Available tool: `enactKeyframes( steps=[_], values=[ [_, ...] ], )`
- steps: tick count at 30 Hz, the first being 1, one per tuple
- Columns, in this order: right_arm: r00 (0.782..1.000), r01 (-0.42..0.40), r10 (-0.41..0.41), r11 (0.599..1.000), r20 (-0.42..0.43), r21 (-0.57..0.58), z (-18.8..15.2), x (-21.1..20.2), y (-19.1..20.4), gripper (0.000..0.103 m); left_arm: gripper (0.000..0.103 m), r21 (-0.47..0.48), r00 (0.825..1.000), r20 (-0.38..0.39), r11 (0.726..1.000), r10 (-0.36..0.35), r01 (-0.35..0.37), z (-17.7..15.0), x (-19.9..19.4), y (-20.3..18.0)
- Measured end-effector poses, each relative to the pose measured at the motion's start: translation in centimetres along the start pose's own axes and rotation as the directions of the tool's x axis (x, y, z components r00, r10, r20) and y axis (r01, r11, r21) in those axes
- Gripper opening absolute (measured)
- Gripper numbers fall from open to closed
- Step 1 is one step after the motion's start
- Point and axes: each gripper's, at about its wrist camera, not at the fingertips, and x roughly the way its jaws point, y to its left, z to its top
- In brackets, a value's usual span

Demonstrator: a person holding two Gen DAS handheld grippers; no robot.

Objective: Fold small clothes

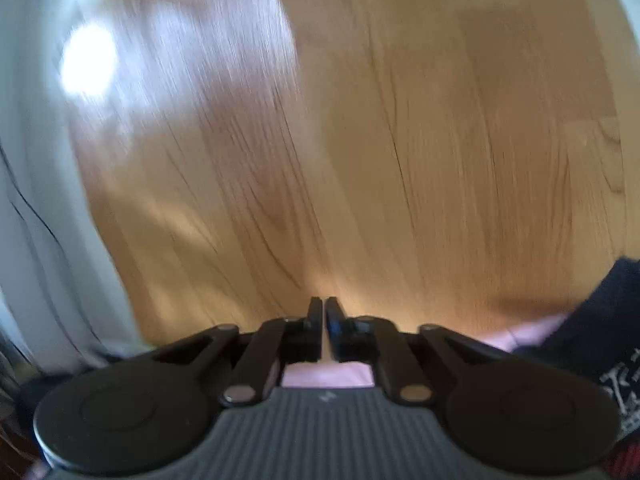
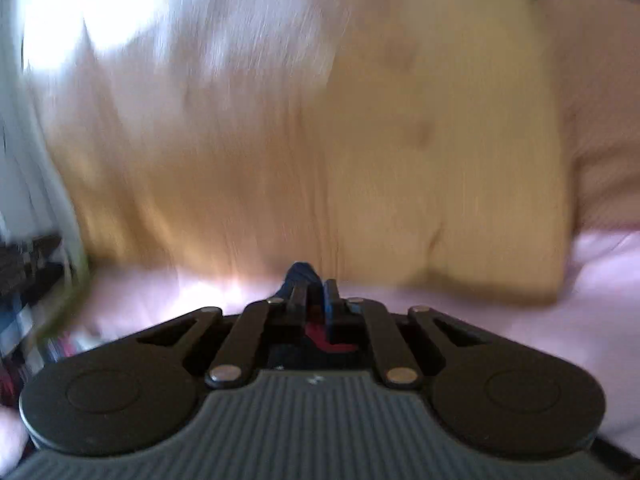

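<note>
My left gripper (image 1: 324,304) is shut with nothing seen between its fingers, held above the wooden floor (image 1: 360,140). A dark navy garment with white print (image 1: 612,340) hangs at the lower right of the left wrist view, apart from the fingers. My right gripper (image 2: 314,286) is shut on a fold of dark blue cloth (image 2: 301,272) that sticks up between the fingertips, with a bit of red below it. A pink sheet (image 2: 580,320) lies beneath. Both views are motion-blurred.
A tan pillow or cushion (image 2: 400,160) lies beyond the right gripper on the pink sheet. A white wall or curtain (image 1: 36,200) runs along the left. Pink fabric (image 1: 532,334) shows under the left gripper. Dark clutter (image 2: 28,272) sits at the far left.
</note>
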Motion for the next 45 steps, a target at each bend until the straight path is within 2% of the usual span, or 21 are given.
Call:
enactKeyframes(
  steps=[2, 4, 5, 9, 13, 14, 16, 19, 23, 26, 27, 29, 31, 33, 36, 37, 38, 39, 40, 42, 45],
  values=[
    [0.99, 0.115, -0.12, 0.991, -0.072, -0.067, -1.0, 1.6, 0.1, 0.016, 0.007, -0.029, 0.992, -0.118, 0.999, -0.047, 0.044, -0.9, 1.9, 0.9],
    [0.948, 0.247, -0.274, 0.955, -0.16, -0.166, -2.4, 2.9, 0.2, 0.018, 0.008, 0.005, 0.982, -0.187, 0.999, -0.04, 0.042, -2.4, 2.8, 2.0],
    [0.949, 0.243, -0.268, 0.957, -0.167, -0.156, -2.7, 2.5, 0.0, 0.018, 0.009, 0.019, 0.977, -0.21, 0.999, -0.022, 0.027, -3.0, 2.9, 2.9],
    [0.977, 0.118, -0.134, 0.987, -0.163, -0.107, -2.6, -0.4, 1.2, 0.024, 0.028, -0.071, 0.953, -0.294, 0.996, -0.074, 0.055, -4.9, 1.3, 8.2],
    [0.974, -0.045, 0.014, 0.99, -0.228, -0.134, -2.8, -0.8, 5.9, 0.036, 0.035, -0.169, 0.966, -0.218, 0.98, -0.141, 0.105, -4.9, -5.3, 14.1],
    [0.967, -0.097, 0.057, 0.984, -0.249, -0.152, -3.1, -0.8, 7.9, 0.036, 0.038, -0.182, 0.973, -0.177, 0.976, -0.15, 0.118, -4.8, -7.4, 15.4],
    [0.953, -0.187, 0.131, 0.963, -0.274, -0.192, -3.8, -1.0, 11.6, 0.036, 0.058, -0.196, 0.99, -0.071, 0.975, -0.122, 0.107, -4.9, -11.9, 18.2],
    [0.929, -0.287, 0.208, 0.927, -0.306, -0.24, -4.0, 0.2, 16.4, 0.036, 0.076, -0.252, 0.996, 0.017, 0.963, -0.089, 0.09, -7.0, -17.7, 21.8],
    [0.906, -0.334, 0.249, 0.917, -0.343, -0.217, -5.1, 2.5, 21.6, 0.036, 0.078, -0.369, 0.996, 0.0, 0.926, -0.091, 0.085, -11.1, -21.7, 24.8],
    [0.845, -0.45, 0.359, 0.877, -0.397, -0.165, -6.1, 1.2, 25.3, 0.036, 0.079, -0.373, 0.999, -0.01, 0.927, -0.03, 0.024, -13.7, -24.2, 26.1],
    [0.831, -0.495, 0.382, 0.84, -0.404, -0.223, -6.7, 0.1, 27.4, 0.042, 0.079, -0.367, 1.0, -0.007, 0.93, -0.009, 0.006, -14.3, -25.1, 26.6],
    [0.834, -0.537, 0.391, 0.739, -0.39, -0.407, -7.8, -2.4, 31.5, 0.052, 0.079, -0.368, 1.0, 0.008, 0.93, 0.026, -0.021, -15.2, -25.9, 27.6],
    [0.85, -0.526, 0.385, 0.576, -0.36, -0.626, -9.2, -4.9, 35.9, 0.062, 0.08, -0.393, 0.998, 0.032, 0.919, 0.05, -0.034, -15.7, -27.0, 28.8],
    [0.89, -0.42, 0.349, 0.381, -0.292, -0.824, -11.4, -6.3, 40.5, 0.066, 0.08, -0.431, 0.996, 0.053, 0.901, 0.074, -0.044, -16.1, -28.0, 29.9],
    [0.924, -0.272, 0.311, 0.124, -0.222, -0.954, -15.5, -5.1, 45.6, 0.068, 0.08, -0.457, 0.993, 0.061, 0.887, 0.1, -0.061, -16.8, -29.0, 31.2],
    [0.944, -0.189, 0.28, 0.035, -0.172, -0.981, -17.5, -3.8, 46.8, 0.062, 0.08, -0.466, 0.992, 0.062, 0.882, 0.112, -0.07, -17.1, -29.7, 31.7],
    [0.953, -0.115, 0.278, -0.03, -0.119, -0.993, -18.9, -2.7, 47.6, 0.021, 0.08, -0.474, 0.991, 0.064, 0.877, 0.121, -0.076, -17.3, -30.3, 32.2],
    [0.953, -0.092, 0.285, -0.049, -0.102, -0.995, -19.3, -2.1, 48.3, 0.009, 0.08, -0.482, 0.989, 0.066, 0.872, 0.131, -0.084, -17.6, -30.8, 32.7],
    [0.947, -0.123, 0.302, 0.022, -0.11, -0.992, -18.6, -2.1, 49.1, 0.009, 0.08, -0.493, 0.988, 0.065, 0.865, 0.142, -0.092, -17.9, -31.2, 33.3],
    [0.925, -0.264, 0.342, 0.258, -0.167, -0.929, -14.7, -3.1, 50.2, 0.009, 0.08, -0.539, 0.987, 0.052, 0.836, 0.152, -0.101, -18.2, -31.4, 34.5],
    [0.915, -0.324, 0.39, 0.564, -0.1, -0.76, -7.9, -3.1, 48.3, 0.009, 0.08, -0.605, 0.992, 0.059, 0.795, 0.114, -0.055, -18.2, -30.8, 35.3]
  ],
)
